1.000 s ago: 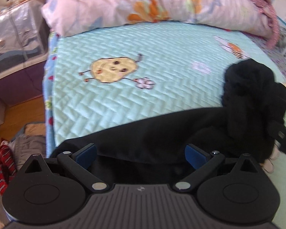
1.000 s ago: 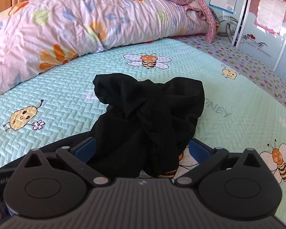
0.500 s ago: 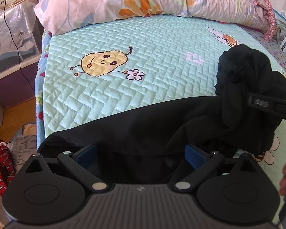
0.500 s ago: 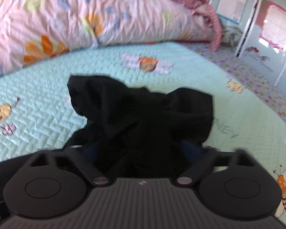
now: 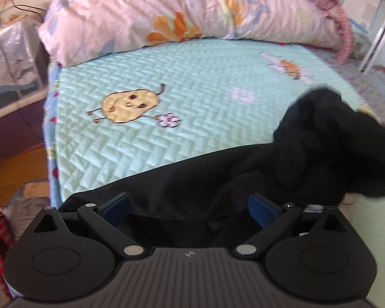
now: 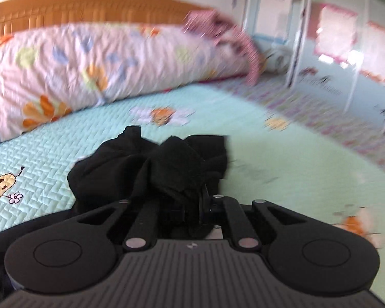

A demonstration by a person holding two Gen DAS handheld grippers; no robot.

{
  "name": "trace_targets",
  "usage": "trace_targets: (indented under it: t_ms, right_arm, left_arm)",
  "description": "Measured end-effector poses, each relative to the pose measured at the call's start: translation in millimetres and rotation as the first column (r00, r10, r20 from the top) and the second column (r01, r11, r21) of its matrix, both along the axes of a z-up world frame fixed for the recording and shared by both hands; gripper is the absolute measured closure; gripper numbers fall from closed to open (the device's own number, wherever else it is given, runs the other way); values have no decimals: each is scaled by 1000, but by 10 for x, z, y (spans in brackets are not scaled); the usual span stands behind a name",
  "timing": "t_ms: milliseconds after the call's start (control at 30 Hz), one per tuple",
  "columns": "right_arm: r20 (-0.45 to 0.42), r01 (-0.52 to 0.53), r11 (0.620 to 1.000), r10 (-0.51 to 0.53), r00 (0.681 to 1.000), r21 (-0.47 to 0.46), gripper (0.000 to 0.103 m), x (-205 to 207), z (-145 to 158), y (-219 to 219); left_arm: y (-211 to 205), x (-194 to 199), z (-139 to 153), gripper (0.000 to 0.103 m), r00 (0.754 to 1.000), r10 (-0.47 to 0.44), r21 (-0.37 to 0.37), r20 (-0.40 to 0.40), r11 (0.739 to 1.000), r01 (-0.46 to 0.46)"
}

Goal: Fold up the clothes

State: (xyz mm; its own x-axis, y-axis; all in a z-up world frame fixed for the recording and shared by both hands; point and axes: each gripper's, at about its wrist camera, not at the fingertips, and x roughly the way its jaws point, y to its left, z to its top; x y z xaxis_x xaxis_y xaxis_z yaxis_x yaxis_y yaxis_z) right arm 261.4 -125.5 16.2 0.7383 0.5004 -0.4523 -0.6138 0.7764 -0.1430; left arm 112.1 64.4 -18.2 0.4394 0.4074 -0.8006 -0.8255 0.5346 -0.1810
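I see the mint quilted bed (image 5: 192, 82) carrying the crumpled black garment (image 6: 151, 169) near its front edge. My right gripper (image 6: 190, 205) fingers pinch its bunched cloth; my left gripper (image 5: 190, 205) fingers spread wide over its flat part.

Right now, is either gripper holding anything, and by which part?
The right gripper is shut on the near bunched folds of the black garment. The left gripper is open over its edge, holding nothing.
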Motion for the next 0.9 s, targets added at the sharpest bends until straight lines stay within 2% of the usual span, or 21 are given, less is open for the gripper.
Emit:
trace_targets:
  t_ms: [100,233,300,433,500,633,700,900]
  right_arm:
    - [98,47,999,-47,994,5,94,-238,230,-490]
    - [135,129,991,-132,982,35,94,-500,512,-1369]
    - [101,166,986,-167,981,17,94,-635,558,-1731]
    - [27,252,968,-252,967,8,94,-894,596,-2412]
    - [1,289,957,-289,957,15,94,-1063,602,-2722]
    - [-48,325,946,-324,945,13,93,-1351,520,-3074]
    - [-67,322,947,-320,945,13,93,-1466,467,-3164]
    - [-95,304,950,-297,950,69,93,-1795,466,-3416]
  left_arm:
    - [-88,-42,41,2,993,-90,-84,76,992,97]
    - [-207,-98,95,2,962,-198,-183,187,955,233]
    - [-267,-126,122,2,938,-246,-225,246,926,302]
    - [-742,-159,72,2,898,-404,-247,173,865,437]
    - [-972,-290,-47,2,875,-441,-344,198,805,484]
    - [-1399,-663,-272,2,878,-432,-459,206,750,476]
    - [-1573,-777,-272,2,889,-424,-464,176,761,454]
    - [-1703,-834,-323,2,933,-289,-564,213,744,359]
